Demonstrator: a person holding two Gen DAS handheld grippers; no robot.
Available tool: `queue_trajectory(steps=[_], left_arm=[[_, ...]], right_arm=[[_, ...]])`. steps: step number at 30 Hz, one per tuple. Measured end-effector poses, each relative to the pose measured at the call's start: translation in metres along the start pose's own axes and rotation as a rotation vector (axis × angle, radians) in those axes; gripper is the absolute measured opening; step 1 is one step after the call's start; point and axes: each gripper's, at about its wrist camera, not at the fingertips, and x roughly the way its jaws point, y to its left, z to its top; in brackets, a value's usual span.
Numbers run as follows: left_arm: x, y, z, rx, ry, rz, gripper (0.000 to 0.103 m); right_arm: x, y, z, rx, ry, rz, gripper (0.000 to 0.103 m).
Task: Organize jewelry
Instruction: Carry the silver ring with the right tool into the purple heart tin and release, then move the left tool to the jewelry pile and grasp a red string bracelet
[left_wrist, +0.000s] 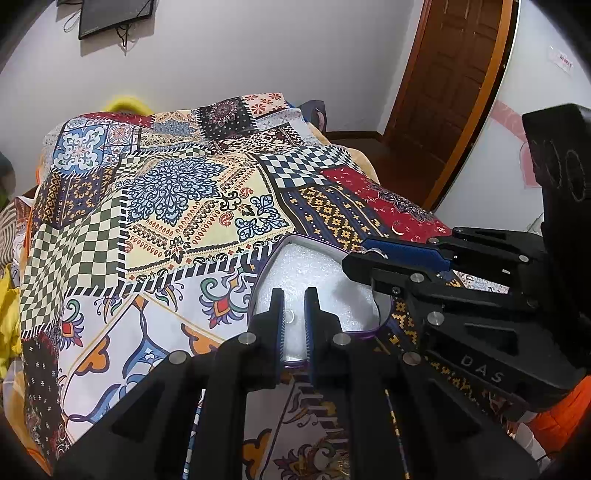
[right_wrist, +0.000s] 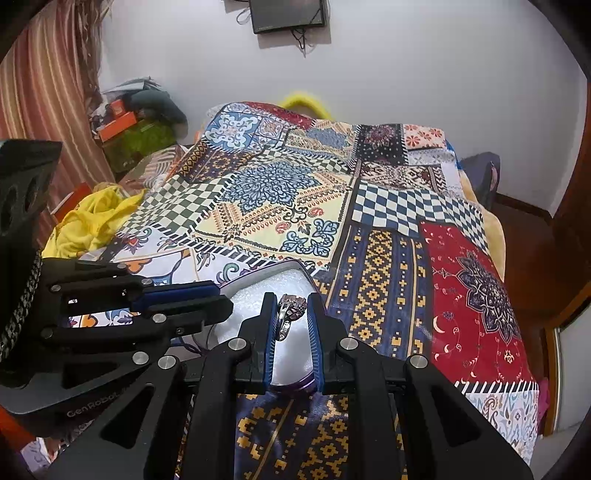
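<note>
A purple-rimmed box (left_wrist: 295, 237) lined with white foam (left_wrist: 314, 266) lies open on the patchwork bedspread (left_wrist: 184, 206). My left gripper (left_wrist: 294, 295) hangs over the foam, its jaws nearly together, with a small silver ring (left_wrist: 290, 316) pinched between the pads. My right gripper (right_wrist: 292, 299) is shut on a larger silver ring with a pale stone (right_wrist: 291, 308), held over the same box (right_wrist: 291, 263). The two grippers stand side by side and point down at the foam. The right gripper (left_wrist: 364, 254) shows at the right of the left wrist view. The left gripper (right_wrist: 221, 297) shows at the left of the right wrist view.
The bedspread (right_wrist: 369, 258) covers a bed that runs away to the white wall. Yellow cloth (right_wrist: 88, 218) is bunched at the bed's left edge, with a cluttered shelf (right_wrist: 129, 122) and a striped curtain (right_wrist: 48, 74) beyond. A brown door (left_wrist: 450, 74) stands to the right.
</note>
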Motion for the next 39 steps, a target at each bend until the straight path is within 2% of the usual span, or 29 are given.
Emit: queue_trajectory(steps=[7, 12, 14, 19, 21, 24, 33, 39], left_arm=[[-0.004, -0.002, 0.000, 0.001, 0.006, -0.013, 0.010], [-0.020, 0.000, 0.002, -0.016, -0.017, -0.006, 0.024], [-0.029, 0.002, 0.002, -0.027, -0.031, -0.002, 0.027], [-0.054, 0.006, 0.004, -0.038, -0.063, 0.028, 0.028], [-0.063, 0.007, 0.003, -0.041, -0.074, 0.036, 0.034], [-0.072, 0.007, -0.002, -0.042, -0.078, 0.049, 0.036], [-0.085, 0.006, -0.036, -0.049, -0.028, 0.067, 0.036], [-0.078, 0.007, -0.058, -0.068, 0.023, 0.026, 0.036]], right_arm=[[-0.010, 0.001, 0.004, -0.010, 0.001, -0.006, 0.019], [-0.028, 0.003, 0.006, -0.008, -0.042, -0.013, 0.032], [-0.036, 0.004, 0.006, -0.001, -0.061, -0.019, 0.034], [-0.051, 0.005, 0.003, 0.019, -0.079, -0.034, 0.034], [-0.056, 0.006, 0.001, 0.022, -0.083, -0.045, 0.034], [-0.063, 0.007, -0.004, 0.027, -0.085, -0.063, 0.034], [-0.070, 0.017, -0.026, 0.037, -0.051, -0.079, 0.034], [-0.066, 0.021, -0.046, 0.040, -0.010, -0.103, 0.034]])
